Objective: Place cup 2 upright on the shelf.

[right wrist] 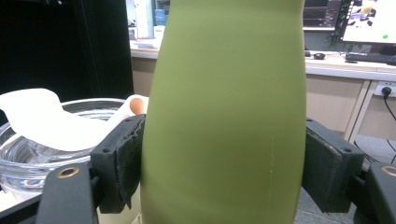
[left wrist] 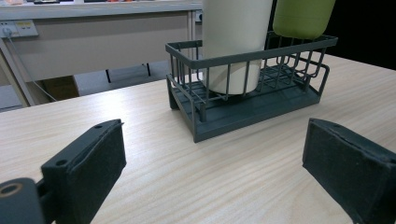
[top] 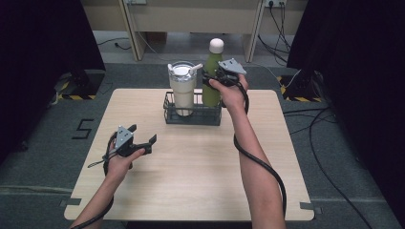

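Note:
A green bottle (top: 213, 61) with a white cap (top: 216, 45) is held upright over the right end of a dark wire basket (top: 169, 113). My right gripper (top: 210, 79) is shut on its body. In the right gripper view both pads (right wrist: 122, 161) press the bottle's (right wrist: 224, 107) sides. From the left gripper view the bottle's rounded bottom (left wrist: 303, 18) hangs just above the basket's rim (left wrist: 219, 60). A cream tumbler (top: 183, 90) with a clear lid stands in the basket's left half. My left gripper (top: 143, 134) is open over the table's left part, holding nothing.
The light wooden table (top: 200, 171) has bare room in front of the basket and to both sides. The tumbler's lid and white tab (right wrist: 42, 123) sit close beside the right gripper's left pad. Cables (top: 315, 138) lie on the floor to the right.

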Tool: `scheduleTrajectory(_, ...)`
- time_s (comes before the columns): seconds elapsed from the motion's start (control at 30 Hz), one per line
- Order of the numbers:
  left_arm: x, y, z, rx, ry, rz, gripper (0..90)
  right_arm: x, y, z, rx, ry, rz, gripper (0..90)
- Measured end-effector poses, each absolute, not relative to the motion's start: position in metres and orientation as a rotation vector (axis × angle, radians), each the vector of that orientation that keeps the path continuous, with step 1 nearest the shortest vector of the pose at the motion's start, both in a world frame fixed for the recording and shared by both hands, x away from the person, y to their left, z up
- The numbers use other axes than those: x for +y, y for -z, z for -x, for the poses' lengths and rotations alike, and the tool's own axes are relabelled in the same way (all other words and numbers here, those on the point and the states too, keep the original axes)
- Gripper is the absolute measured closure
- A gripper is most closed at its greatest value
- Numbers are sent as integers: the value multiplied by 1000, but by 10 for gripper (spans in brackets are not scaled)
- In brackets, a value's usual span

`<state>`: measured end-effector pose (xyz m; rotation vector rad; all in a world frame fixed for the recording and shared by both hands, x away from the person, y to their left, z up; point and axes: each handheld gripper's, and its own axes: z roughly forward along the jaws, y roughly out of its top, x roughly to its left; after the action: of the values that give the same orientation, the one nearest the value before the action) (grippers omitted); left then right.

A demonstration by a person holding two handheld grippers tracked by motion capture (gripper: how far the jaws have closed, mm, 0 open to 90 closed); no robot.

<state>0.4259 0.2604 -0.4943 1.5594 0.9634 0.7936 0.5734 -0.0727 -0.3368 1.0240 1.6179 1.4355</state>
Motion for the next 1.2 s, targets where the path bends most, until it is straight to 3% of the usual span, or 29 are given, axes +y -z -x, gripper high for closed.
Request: scheduleTrajectory(1.2, 260, 495, -426, 962, -793, -1562, 52, -69, 363, -584, 1675, -1384, -1071, 243)
